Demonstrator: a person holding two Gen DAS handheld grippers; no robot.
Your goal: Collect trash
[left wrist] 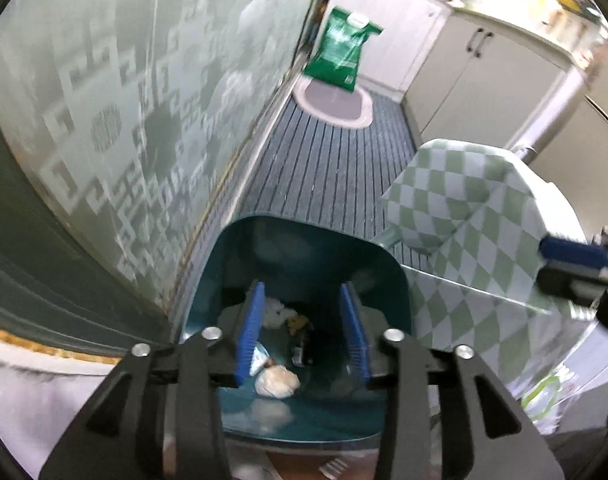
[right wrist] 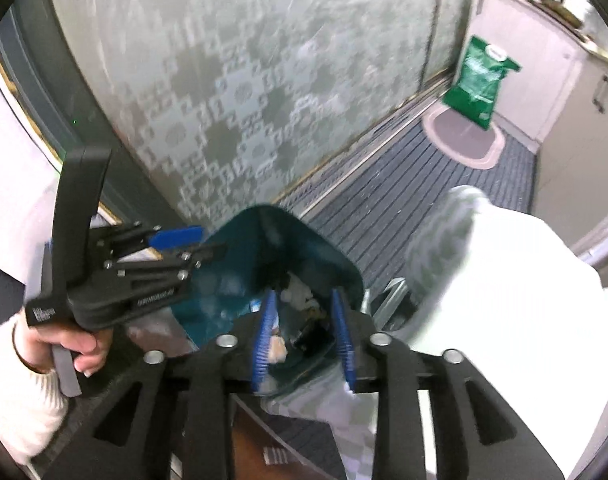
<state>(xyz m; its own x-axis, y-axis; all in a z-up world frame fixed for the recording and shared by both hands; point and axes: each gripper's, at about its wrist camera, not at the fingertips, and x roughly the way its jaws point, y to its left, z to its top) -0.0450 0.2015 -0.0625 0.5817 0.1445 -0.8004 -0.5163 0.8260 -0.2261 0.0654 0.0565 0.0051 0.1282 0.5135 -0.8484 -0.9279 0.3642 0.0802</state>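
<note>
1. Looking down the left wrist view, I see my left gripper (left wrist: 301,334) hang over the open teal bin (left wrist: 400,280), its blue pads apart with nothing pinched between them. The trash lies at the bottom of the bin: a crumpled pale wad (left wrist: 277,380), white paper scraps (left wrist: 277,312) and a dark wrapper (left wrist: 301,346). A green-and-white checkered bag (left wrist: 464,216) stands just beside the bin on the striped floor mat (left wrist: 336,160), and the right gripper's blue fingertip (left wrist: 572,252) shows at the picture's right edge.

2. In the right wrist view, my right gripper (right wrist: 306,334) also points into the bin (right wrist: 239,264), fingers parted and empty, the scraps (right wrist: 299,294) visible between them far below. The left gripper (right wrist: 175,240) reaches over the rim from the picture's left, held in a hand (right wrist: 75,348) with a pale sleeve. The checkered bag (right wrist: 440,236) slumps at the right, blurred.

3. My read on the risk: both tools crowd one narrow opening, so they could knock together or tip the bin toward the frosted patterned door (right wrist: 239,80). The loose bag could catch a finger.
</note>
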